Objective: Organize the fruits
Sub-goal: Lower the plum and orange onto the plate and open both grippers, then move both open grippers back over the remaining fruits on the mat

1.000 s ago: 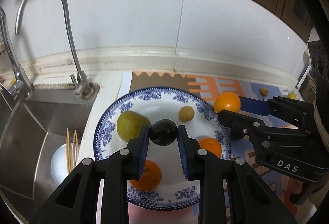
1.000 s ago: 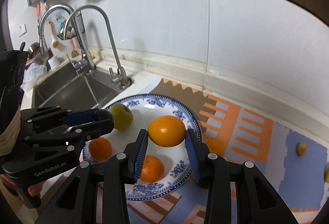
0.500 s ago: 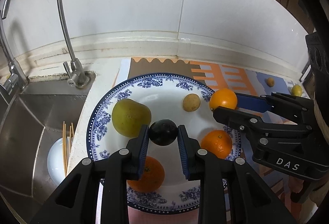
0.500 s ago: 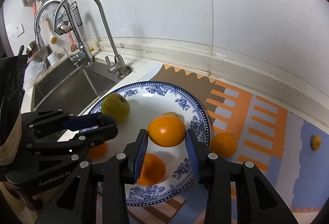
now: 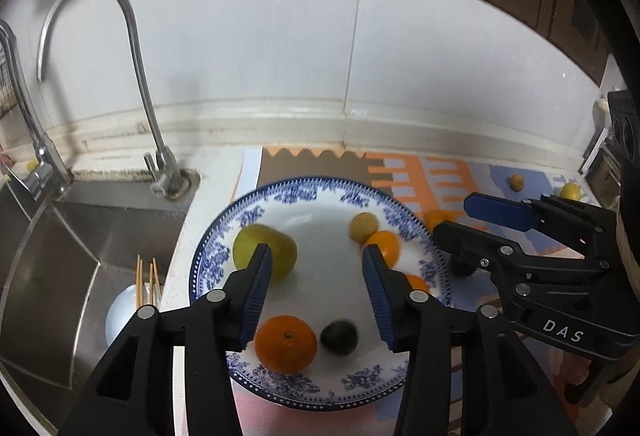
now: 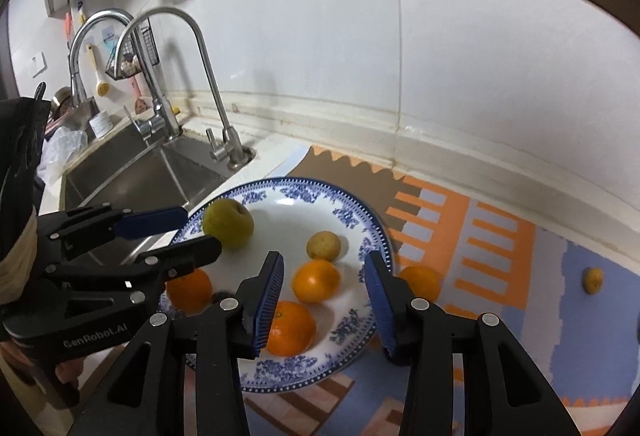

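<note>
A blue-and-white plate (image 5: 224,240) (image 6: 352,211) lies on a patterned mat. On it are a green pear (image 5: 280,248) (image 6: 228,223), a small yellow fruit (image 5: 364,226) (image 6: 324,244), three oranges (image 5: 286,343) (image 6: 316,280) (image 6: 290,328) and a dark plum (image 5: 339,336). My left gripper (image 5: 316,294) is open and empty above the plate. My right gripper (image 6: 324,304) is open and empty above the plate's right side. Another orange (image 6: 420,282) lies on the mat beside the plate.
A sink (image 5: 52,256) with taps (image 5: 132,47) lies left of the plate, with a bowl and chopsticks (image 5: 140,288) in it. Small yellow fruits (image 5: 516,181) (image 5: 570,191) (image 6: 593,280) lie on the mat to the right. The tiled wall stands behind.
Both grippers opened and rose. The plum dropped from the left gripper onto the plate's near side. The orange dropped from the right gripper onto the plate.
</note>
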A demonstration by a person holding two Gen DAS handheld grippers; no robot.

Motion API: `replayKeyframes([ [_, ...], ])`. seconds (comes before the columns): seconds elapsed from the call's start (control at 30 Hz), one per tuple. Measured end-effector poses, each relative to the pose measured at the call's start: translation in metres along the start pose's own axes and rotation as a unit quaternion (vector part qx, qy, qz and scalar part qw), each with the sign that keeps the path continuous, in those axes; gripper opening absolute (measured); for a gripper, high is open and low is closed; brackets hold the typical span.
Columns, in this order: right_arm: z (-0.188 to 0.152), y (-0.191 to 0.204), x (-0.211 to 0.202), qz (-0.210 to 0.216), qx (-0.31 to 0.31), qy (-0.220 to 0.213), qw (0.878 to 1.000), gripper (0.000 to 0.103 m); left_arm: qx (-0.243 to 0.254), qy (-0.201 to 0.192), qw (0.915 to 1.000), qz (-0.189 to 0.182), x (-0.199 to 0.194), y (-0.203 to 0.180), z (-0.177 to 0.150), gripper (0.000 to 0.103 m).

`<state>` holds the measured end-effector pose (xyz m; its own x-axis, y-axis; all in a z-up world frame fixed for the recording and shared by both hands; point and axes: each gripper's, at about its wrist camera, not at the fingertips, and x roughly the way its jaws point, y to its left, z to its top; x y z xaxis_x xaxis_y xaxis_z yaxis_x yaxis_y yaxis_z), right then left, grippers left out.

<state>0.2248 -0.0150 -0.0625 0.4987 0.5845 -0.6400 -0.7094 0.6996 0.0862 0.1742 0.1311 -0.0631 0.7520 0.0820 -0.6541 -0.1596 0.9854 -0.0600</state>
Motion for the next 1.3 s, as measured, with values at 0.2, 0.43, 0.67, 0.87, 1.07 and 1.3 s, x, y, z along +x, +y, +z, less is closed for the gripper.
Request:
replayKeyframes([
  [0.2,0.002,0.0,-0.038,-0.034,0.008,-0.035,0.999,0.051,0.012,-0.032,0.9993,-0.012,-0.026,-0.013,0.008,0.051],
  [0.43,0.001,-0.008,-0.09,-0.089,0.031,-0.079,0.992,0.057,0.029,-0.067,0.9968,-0.032,-0.05,-0.037,0.02,0.063],
  [0.67,-0.004,-0.029,-0.132,-0.143,0.065,-0.104,0.982,0.061,0.058,-0.103,0.992,-0.043,-0.068,-0.07,0.036,0.08],
  [0.87,-0.01,-0.055,-0.16,-0.19,0.098,-0.124,0.969,0.068,0.081,-0.124,0.9867,-0.067,-0.072,-0.103,0.053,0.089],
  [1.07,-0.017,-0.087,-0.181,-0.236,0.137,-0.139,0.952,0.071,0.101,-0.123,0.9821,-0.101,-0.06,-0.139,0.069,0.09],
  [1.3,-0.027,-0.123,-0.198,-0.279,0.172,-0.143,0.934,0.071,0.125,-0.123,0.977,-0.121,-0.045,-0.174,0.082,0.09],
])
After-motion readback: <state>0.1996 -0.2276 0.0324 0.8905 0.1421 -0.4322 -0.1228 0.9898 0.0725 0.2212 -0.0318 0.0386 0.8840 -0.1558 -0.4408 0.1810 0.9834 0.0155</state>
